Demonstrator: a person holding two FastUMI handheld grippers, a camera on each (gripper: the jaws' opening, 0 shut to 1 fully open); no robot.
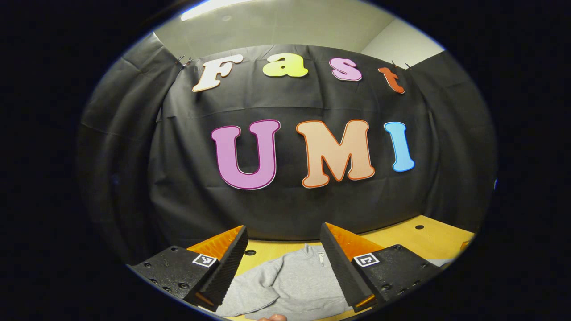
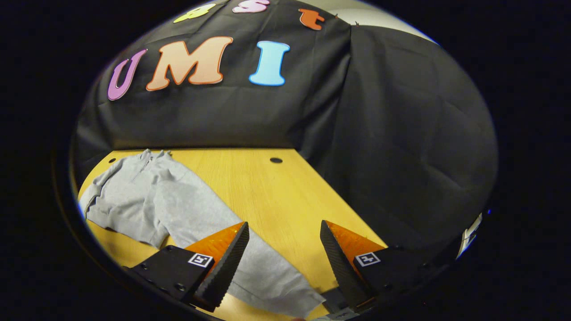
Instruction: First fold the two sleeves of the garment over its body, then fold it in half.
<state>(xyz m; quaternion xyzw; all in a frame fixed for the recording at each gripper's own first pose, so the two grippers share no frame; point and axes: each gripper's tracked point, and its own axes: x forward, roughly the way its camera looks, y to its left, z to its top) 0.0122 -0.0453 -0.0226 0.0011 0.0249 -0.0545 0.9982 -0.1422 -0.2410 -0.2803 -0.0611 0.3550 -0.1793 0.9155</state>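
Two fingers of the left gripper (image 1: 283, 263) stood wide apart at the bottom of the left gripper view, holding nothing, raised above the table (image 1: 415, 240). Between them, low in the frame, lay the grey garment (image 1: 290, 285), spread on the yellow wood with its collar toward the far edge. A sliver of a hand (image 1: 272, 317) showed at the very bottom edge, just below the garment. Beyond the table rose the black cloth wall (image 1: 285, 205), and above it, at the top of the frame, a pale ceiling (image 1: 276, 22).

In the right gripper view the right gripper (image 2: 283, 258) likewise had its fingers spread wide with nothing gripped. One sleeve (image 2: 250, 263) of the garment ran from the centre left of the frame down between them, its cuff lying at the bottom near the right-hand finger; I could not tell whether either finger touched it. The body of the garment sat farther off at the left of the frame, flat on the table. A small dark hole (image 2: 276, 160) marked the tabletop near its far edge, in front of the cloth wall.
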